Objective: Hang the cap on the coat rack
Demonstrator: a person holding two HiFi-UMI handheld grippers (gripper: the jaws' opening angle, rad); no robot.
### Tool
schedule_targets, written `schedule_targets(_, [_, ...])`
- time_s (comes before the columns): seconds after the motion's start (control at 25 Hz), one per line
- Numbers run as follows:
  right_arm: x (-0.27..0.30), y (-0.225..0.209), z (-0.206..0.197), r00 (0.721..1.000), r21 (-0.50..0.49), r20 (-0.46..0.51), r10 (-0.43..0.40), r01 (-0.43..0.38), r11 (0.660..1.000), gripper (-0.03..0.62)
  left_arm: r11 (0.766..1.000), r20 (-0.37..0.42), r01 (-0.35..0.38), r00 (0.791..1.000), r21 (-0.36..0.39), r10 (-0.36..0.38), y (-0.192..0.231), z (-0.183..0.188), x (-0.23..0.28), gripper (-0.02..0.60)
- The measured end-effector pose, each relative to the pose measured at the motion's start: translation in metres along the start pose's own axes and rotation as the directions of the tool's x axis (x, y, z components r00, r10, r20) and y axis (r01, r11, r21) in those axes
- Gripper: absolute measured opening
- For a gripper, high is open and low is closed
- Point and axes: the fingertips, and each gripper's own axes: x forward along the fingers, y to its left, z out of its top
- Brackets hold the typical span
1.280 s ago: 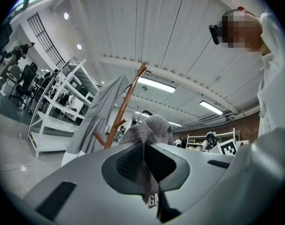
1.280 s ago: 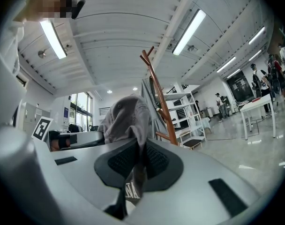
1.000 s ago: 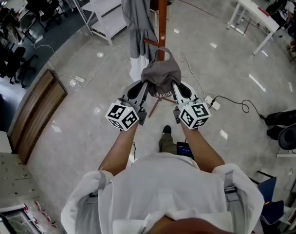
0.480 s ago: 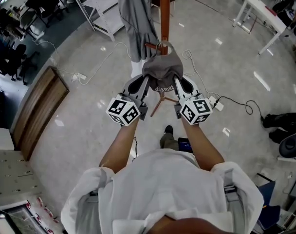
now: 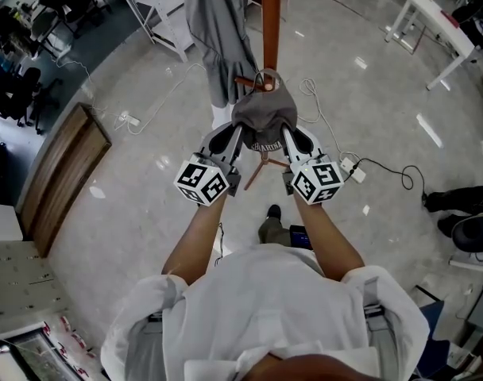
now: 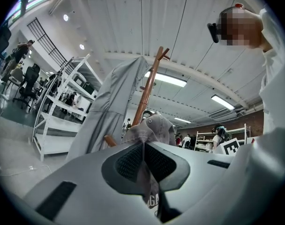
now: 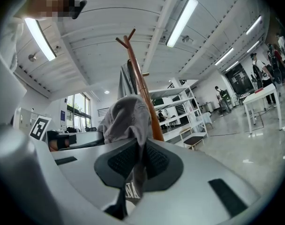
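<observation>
Both left tongs (image 5: 235, 138) and right tongs (image 5: 288, 138) pinch the limp grey cap (image 5: 263, 116), seemingly touching the wooden pole (image 5: 270, 22).

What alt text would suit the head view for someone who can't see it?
Seen from above, a person holds a grey cap gripped by both the left tongs and the right tongs, close to a wooden coat rack where a grey garment hangs.

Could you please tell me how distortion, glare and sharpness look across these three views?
Head view: fisheye bending at the edges, ceiling lights glinting off the polished floor, the cap sharp. Left gripper view: a dark round vignette fills the corners. Right gripper view: the strip light is blown out white, and the coat rack pole looks bowed.
</observation>
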Motion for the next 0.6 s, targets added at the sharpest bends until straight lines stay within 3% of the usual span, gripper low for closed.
schedule_targets(0.6, [0.032,-0.038,-0.03,0.998,-0.005,-0.058,-0.006,0.006,1.0,0.038,0.999,-0.027,-0.039,0.999,-0.004,0.038,0.033,-0.037,0.032,0.029])
